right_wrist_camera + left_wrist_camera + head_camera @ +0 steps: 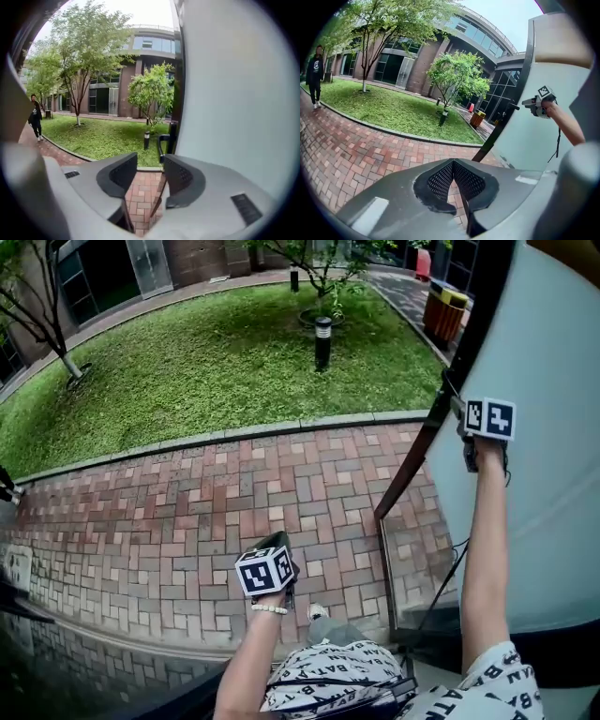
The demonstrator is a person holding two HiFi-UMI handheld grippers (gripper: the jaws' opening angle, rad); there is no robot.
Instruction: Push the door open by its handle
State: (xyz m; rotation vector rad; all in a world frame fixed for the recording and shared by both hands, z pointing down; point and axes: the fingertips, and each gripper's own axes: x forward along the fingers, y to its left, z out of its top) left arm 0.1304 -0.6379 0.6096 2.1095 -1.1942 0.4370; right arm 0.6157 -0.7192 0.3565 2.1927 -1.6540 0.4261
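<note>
The door (548, 512) is a frosted glass panel in a dark frame (413, 465), swung outward over the brick paving at the right. Its black handle (162, 146) sits on the frame edge, just beyond my right gripper (150, 163). That gripper's jaws stand open with nothing between them. In the head view the right gripper (460, 411) is held high against the door's edge. My left gripper (280, 540) hangs low in the middle over the paving, away from the door. Seen close, the left gripper (453, 163) has its pads meeting and holds nothing. From there the handle (513, 107) lies far right.
Red brick paving (234, 493) runs ahead, bordered by a lawn (206, 362) with a black bollard lamp (322, 341) and trees. A bin (444, 313) stands at the back right. A person (315, 75) walks on the path far left.
</note>
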